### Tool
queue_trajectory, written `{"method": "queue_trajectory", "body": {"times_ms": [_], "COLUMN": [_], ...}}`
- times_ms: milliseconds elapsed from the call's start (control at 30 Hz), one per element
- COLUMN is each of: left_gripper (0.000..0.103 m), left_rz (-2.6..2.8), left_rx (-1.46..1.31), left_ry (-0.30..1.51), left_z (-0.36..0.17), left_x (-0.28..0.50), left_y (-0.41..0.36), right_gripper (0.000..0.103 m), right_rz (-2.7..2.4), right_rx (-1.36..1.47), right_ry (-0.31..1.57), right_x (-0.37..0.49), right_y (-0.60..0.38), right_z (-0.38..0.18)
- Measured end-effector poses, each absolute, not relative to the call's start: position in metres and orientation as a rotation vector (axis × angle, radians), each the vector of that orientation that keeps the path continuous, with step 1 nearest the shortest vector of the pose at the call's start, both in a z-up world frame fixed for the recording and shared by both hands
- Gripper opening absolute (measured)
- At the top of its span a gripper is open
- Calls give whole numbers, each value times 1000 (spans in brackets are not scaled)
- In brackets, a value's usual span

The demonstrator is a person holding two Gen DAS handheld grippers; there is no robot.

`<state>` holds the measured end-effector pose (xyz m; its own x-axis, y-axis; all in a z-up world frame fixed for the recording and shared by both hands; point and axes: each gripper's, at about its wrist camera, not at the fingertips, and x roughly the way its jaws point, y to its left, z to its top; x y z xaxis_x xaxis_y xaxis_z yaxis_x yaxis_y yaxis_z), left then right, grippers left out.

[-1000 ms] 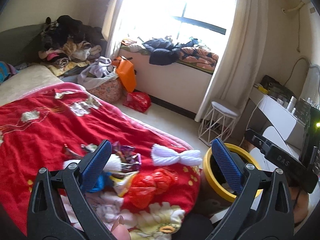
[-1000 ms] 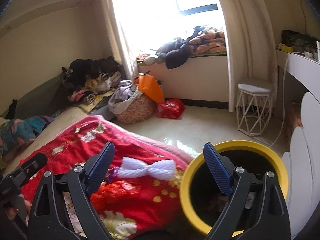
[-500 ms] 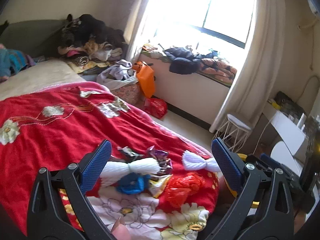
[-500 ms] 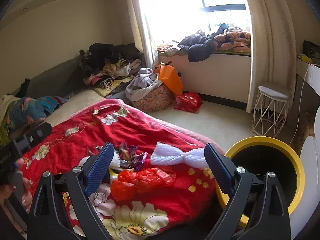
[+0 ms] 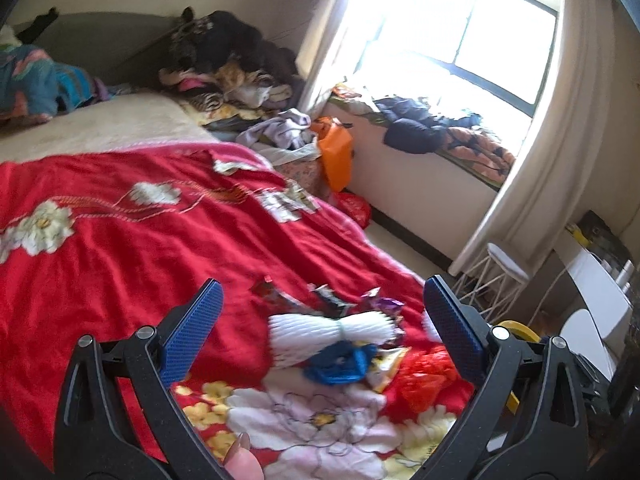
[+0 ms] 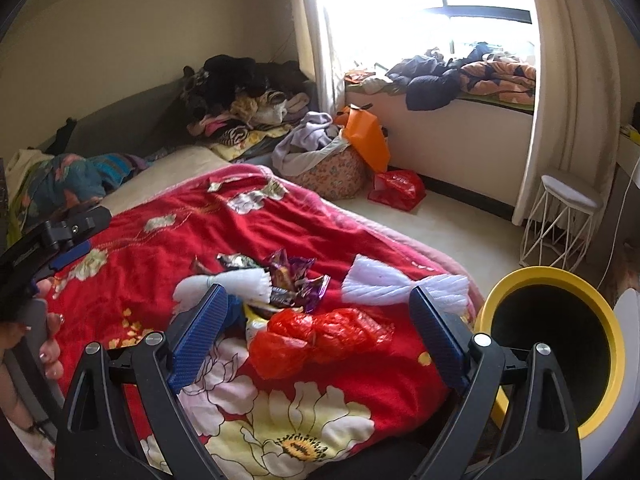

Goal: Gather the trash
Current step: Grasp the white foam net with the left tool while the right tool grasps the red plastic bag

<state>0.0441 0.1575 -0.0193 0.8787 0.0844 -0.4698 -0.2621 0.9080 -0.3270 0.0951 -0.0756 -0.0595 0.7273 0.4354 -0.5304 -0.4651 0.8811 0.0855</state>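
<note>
Trash lies in a heap on the red flowered blanket [image 6: 160, 248]: a crumpled red plastic bag [image 6: 320, 338], purple snack wrappers [image 6: 292, 276], a blue scrap [image 5: 340, 364], and white foam bundles [image 6: 404, 282] [image 5: 332, 334]. A yellow-rimmed black bin [image 6: 556, 344] stands at the bed's right corner. My right gripper [image 6: 316, 332] is open and empty, above the red bag. My left gripper [image 5: 320, 328] is open and empty, above the white bundle and blue scrap [image 6: 236, 308]; it also shows at the left in the right wrist view [image 6: 60, 236].
Clothes are piled at the bed's head [image 6: 244, 96] and on the window ledge [image 6: 460, 76]. A laundry basket [image 6: 332, 168], an orange bag [image 6: 366, 140] and a red bag [image 6: 396, 190] sit on the floor. A white wire stool [image 6: 560, 220] stands by the curtain.
Both grippers have swung left from the bin toward the trash heap on the blanket. The heap now sits between each gripper's open fingers. Nothing has been taken hold of.
</note>
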Motion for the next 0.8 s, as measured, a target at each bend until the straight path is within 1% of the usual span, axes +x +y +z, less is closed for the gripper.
{"method": "queue_trajectory", "body": {"times_ms": [333, 600, 633, 667, 800], "left_gripper": [92, 92, 91, 86, 76], "left_rz": [240, 209, 201, 195, 152], "left_rx": [-448, -454, -461, -467, -490], "left_ry": [536, 594, 604, 613, 646], "left_z": [-53, -78, -81, -84, -95], "left_x": [45, 52, 54, 56, 66], "left_y": [187, 190, 190, 190, 188], "right_gripper": [89, 89, 89, 89, 89], "right_rz": [499, 498, 497, 496, 503], "right_rx": [-96, -169, -184, -197, -234], "right_ry": [604, 629, 632, 641, 678], "right_x": [99, 107, 109, 111, 120], "right_y": [-62, -44, -41, -37, -24], "right_z": [-79, -101, -104, -108, -124]}}
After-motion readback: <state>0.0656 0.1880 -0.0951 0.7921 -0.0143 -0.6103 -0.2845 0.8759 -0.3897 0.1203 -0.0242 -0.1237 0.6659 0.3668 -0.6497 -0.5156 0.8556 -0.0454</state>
